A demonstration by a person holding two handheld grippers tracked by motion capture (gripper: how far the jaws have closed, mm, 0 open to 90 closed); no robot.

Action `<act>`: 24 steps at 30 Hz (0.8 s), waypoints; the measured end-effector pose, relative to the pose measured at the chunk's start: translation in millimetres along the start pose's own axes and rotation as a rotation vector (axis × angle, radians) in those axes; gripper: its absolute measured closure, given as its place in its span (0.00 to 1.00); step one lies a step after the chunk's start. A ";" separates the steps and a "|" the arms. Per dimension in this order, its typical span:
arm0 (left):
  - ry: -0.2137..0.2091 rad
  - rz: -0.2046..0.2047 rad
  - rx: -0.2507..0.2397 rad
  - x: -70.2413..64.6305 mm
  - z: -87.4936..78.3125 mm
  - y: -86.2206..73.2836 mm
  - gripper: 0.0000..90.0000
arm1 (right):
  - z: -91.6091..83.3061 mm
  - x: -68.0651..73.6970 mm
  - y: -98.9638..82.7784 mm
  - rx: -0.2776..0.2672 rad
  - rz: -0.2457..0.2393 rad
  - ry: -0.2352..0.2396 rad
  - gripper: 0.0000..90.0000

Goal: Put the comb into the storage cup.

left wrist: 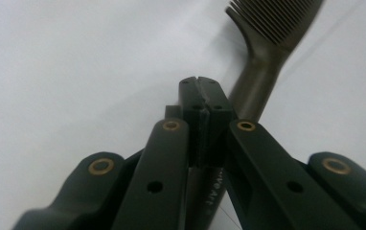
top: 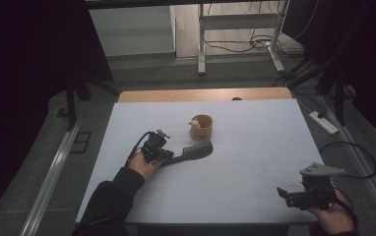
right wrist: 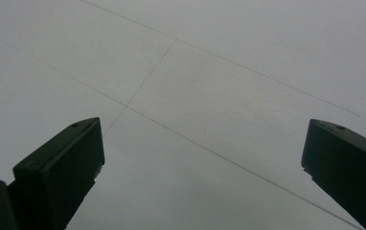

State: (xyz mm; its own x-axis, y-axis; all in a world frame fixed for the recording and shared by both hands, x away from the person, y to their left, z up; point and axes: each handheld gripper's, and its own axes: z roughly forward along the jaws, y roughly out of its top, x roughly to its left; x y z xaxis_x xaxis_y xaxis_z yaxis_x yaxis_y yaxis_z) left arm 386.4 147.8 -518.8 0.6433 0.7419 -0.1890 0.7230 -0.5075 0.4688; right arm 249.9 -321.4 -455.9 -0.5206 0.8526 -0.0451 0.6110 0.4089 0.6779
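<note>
Beyond the comb (top: 192,151), a cup (top: 202,127)

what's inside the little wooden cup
A small pale figure leans at the near-left rim of the wooden cup; its lower part and the cup's bottom are hidden by the wall.

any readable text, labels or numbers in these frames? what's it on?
Comb handle: pale lettering just below where the left hand-held gripper clamps it, reads roughly "ve Art", partly hidden by the jaws and blurred, so unsure.
Wooden cup: no lettering to be made out in the high view.
Right hand-held gripper, white table: no text.
</note>
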 end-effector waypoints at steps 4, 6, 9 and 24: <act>0.001 0.000 0.010 -11.1 -2.5 -10.3 0.98 | 0.0 0.3 0.1 0.002 -0.003 0.000 0.02; -0.003 0.000 0.012 -15.1 -3.5 -14.0 0.98 | 0.0 0.5 0.1 0.000 -0.004 -0.001 0.02; -0.005 -0.001 0.018 -21.2 -5.6 -18.3 0.98 | 0.2 0.4 0.2 0.001 -0.004 0.000 0.02; -0.025 0.002 0.049 -49.5 -9.5 -31.8 0.98 | 0.4 1.0 0.6 0.001 -0.008 0.000 0.02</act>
State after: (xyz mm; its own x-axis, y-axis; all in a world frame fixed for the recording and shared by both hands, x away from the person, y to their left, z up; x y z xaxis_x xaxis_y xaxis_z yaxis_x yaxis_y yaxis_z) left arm 329.3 131.4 -516.2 0.6505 0.7299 -0.2100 0.7328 -0.5305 0.4261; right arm 250.0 -320.2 -455.8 -0.5256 0.8493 -0.0504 0.6076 0.4162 0.6765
